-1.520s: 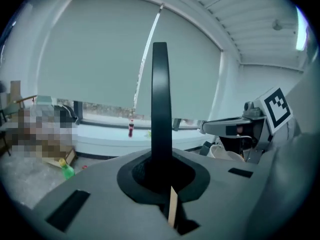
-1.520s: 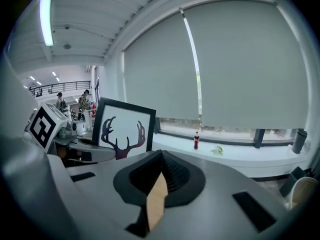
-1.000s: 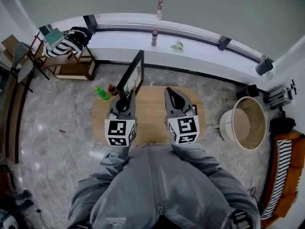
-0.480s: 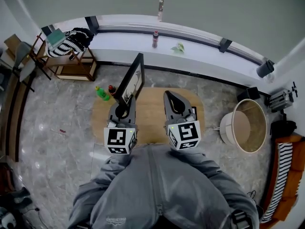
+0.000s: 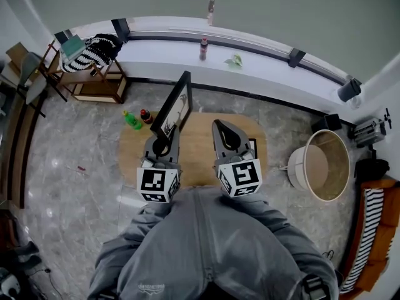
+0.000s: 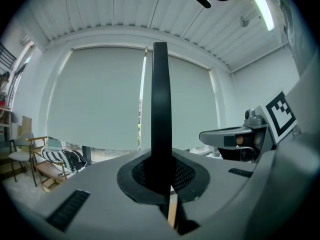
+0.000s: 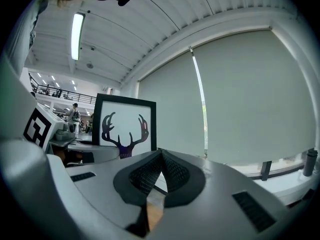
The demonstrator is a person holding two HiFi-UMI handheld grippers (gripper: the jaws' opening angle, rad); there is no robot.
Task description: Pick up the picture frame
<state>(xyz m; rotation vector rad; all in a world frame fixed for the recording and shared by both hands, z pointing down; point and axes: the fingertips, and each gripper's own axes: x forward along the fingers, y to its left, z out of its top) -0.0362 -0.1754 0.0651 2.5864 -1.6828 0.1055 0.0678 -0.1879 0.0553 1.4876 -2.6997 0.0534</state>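
The picture frame [image 5: 174,107] is black with a white print of dark antlers. It stands upright over the wooden table [image 5: 195,162], and my left gripper [image 5: 161,144] is shut on its lower edge. The left gripper view shows the picture frame [image 6: 160,109] edge-on as a dark bar rising from between the pads of the left gripper [image 6: 161,184]. My right gripper [image 5: 223,127] hovers beside it over the table, shut with nothing in it. In the right gripper view the picture frame [image 7: 126,129] faces me at the left, beyond the tips of the right gripper [image 7: 160,160].
A green bottle [image 5: 131,120] and a red-capped bottle [image 5: 145,115] stand at the table's far left corner. A round white basket [image 5: 323,164] sits on the floor to the right. A wooden chair [image 5: 94,80] with striped cloth stands far left. A window ledge [image 5: 262,74] runs behind.
The left gripper has carried the frame a short way across the table. The right gripper has hardly moved. Both stay shut.
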